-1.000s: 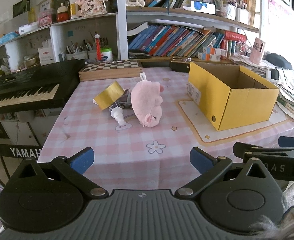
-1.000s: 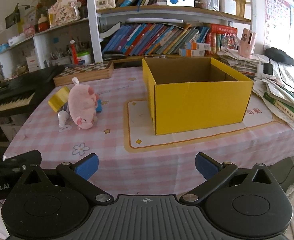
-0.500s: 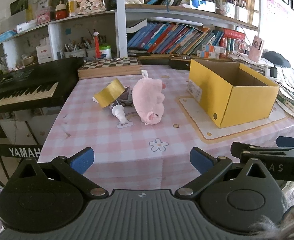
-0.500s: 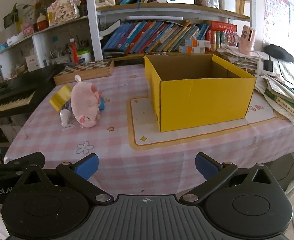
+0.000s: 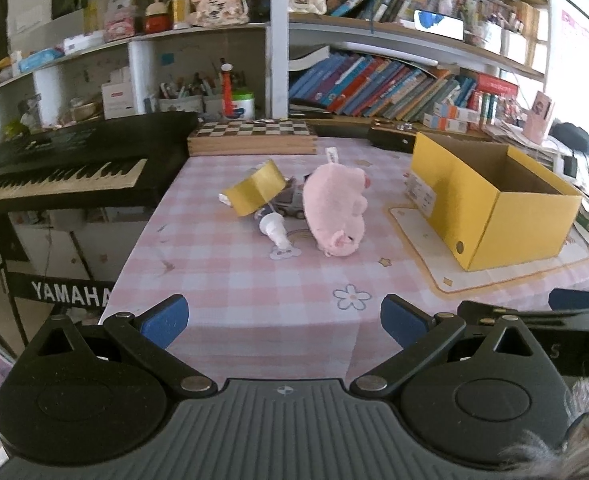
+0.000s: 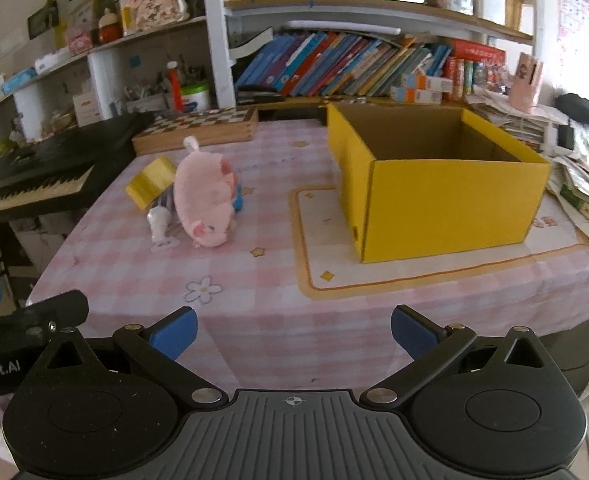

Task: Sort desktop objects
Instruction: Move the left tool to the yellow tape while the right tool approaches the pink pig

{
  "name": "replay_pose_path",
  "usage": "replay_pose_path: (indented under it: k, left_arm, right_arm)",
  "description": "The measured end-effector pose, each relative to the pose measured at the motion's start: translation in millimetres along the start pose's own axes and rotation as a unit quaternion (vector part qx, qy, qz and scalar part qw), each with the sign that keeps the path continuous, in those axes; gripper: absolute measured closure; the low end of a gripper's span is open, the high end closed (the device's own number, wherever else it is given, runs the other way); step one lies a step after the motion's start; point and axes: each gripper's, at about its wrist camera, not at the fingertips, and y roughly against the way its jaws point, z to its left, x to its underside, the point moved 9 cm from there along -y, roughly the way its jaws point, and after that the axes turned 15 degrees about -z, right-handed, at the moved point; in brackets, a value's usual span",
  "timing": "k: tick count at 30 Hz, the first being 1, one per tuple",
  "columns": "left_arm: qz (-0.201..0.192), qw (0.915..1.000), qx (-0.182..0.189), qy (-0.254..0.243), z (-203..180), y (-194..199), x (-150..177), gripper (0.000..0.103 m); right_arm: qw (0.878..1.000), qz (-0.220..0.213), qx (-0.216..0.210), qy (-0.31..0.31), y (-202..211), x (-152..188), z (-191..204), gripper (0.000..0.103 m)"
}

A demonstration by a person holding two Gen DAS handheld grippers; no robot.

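A pink plush pig (image 5: 336, 210) (image 6: 204, 204) lies on the pink checked tablecloth (image 5: 234, 280). Beside it lie a yellow tape roll (image 5: 254, 192) (image 6: 150, 182) and a small white-capped tube (image 5: 272, 230) (image 6: 158, 220); something blue (image 6: 237, 200) peeks from behind the pig. An open, empty yellow cardboard box (image 5: 490, 200) (image 6: 442, 184) stands to the right. My left gripper (image 5: 284, 318) and right gripper (image 6: 292, 334) are both open and empty, held side by side at the table's near edge, well short of the objects.
A wooden chessboard box (image 5: 252, 136) lies at the table's back. A black Yamaha keyboard (image 5: 62, 168) stands off the left edge. Bookshelves fill the wall behind. Stacked papers and books (image 6: 574, 176) lie right of the box.
Both grippers have moved slightly forward toward the table and risen a little. The objects have not moved.
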Motion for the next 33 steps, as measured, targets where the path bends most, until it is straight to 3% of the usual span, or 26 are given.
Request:
replay_pose_path:
  k: [14,33]
  left_arm:
    - [0.026,0.9986,-0.037,0.026,24,-20,9,0.0]
    - [0.054,0.9901,-0.105,0.075,57,-89,5,0.0]
  right_arm:
    - [0.998,0.02,-0.051,0.009,-32,1,21,0.004]
    - [0.994,0.033,-0.091,0.051,-114,-24,41,0.009]
